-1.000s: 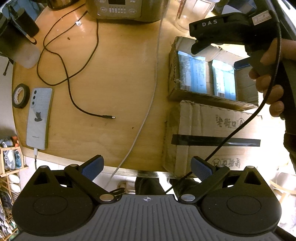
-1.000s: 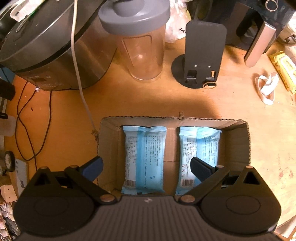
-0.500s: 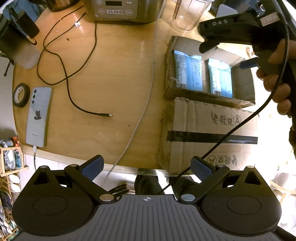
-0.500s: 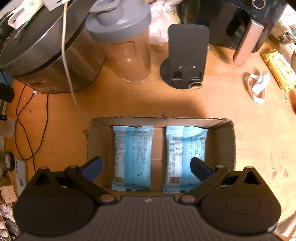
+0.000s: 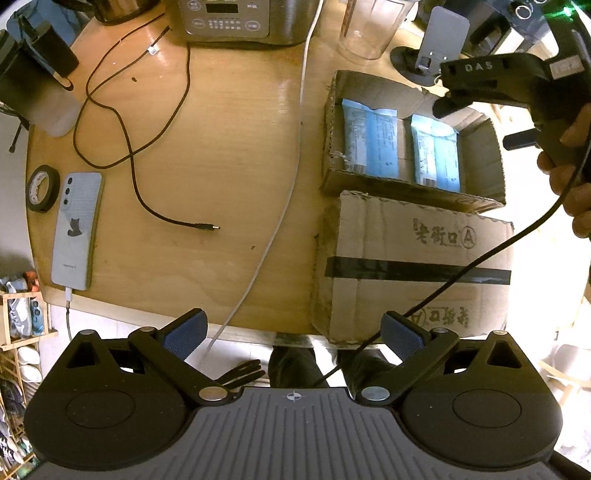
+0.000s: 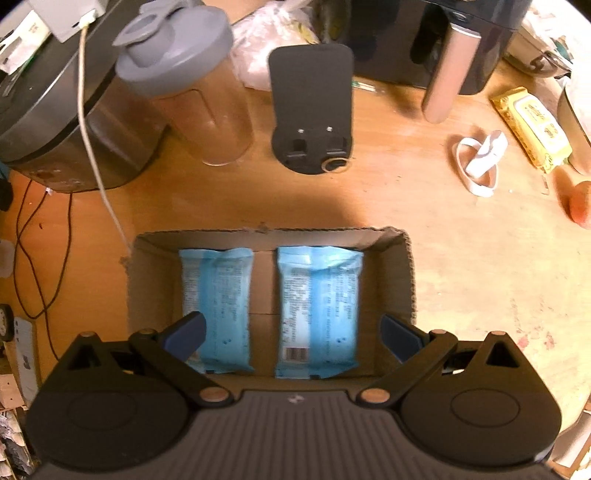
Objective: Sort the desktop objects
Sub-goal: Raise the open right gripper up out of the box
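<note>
Yellow pack lies far right of my right hand-held gripper
Its long axis runs diagonally; both my hand-held grippers gape wide, empty; left one is well away

My left cam sits high off the near edge of the bench, looking down & far-ward. My right cam hangs nearer, right above the open box, facing far side. Both views share that box w/ blue packs, plus the cooker.

The right gripper hid the blue packets' near ends. Their print was blurred. The picture's edge cut off the orange object.
</note>
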A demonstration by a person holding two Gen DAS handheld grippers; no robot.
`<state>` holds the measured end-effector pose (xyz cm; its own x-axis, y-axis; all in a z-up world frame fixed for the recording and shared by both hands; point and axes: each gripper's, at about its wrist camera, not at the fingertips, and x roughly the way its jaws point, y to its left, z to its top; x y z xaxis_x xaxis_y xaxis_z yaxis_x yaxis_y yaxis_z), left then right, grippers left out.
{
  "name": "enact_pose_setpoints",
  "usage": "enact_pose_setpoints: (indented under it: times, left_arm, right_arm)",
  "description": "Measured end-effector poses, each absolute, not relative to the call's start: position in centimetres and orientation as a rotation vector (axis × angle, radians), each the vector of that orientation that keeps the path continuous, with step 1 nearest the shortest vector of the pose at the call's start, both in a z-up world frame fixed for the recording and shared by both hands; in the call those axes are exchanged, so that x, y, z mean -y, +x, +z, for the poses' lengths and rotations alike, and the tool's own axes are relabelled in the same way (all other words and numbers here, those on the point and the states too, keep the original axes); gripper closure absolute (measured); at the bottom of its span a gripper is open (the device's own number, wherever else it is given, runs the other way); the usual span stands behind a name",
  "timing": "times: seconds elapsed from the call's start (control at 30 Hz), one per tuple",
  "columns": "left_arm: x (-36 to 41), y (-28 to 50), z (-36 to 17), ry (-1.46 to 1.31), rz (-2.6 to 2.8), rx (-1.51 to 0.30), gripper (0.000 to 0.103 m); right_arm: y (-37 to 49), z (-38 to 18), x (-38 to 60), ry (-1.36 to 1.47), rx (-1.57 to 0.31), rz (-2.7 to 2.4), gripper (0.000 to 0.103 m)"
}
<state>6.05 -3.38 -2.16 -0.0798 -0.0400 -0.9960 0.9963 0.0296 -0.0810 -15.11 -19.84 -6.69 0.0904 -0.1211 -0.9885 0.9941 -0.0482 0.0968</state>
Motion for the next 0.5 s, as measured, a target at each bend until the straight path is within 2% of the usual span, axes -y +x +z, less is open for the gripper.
enact_pose_setpoints:
  times: [0.5]
  left_arm:
    - [3.4,5.3,-2.1,1.124,-1.262,-1.247,0.000]
  right_arm:
    - [-18.7,-7.0,19.9,1.206,-1.028,-1.272,0.000]
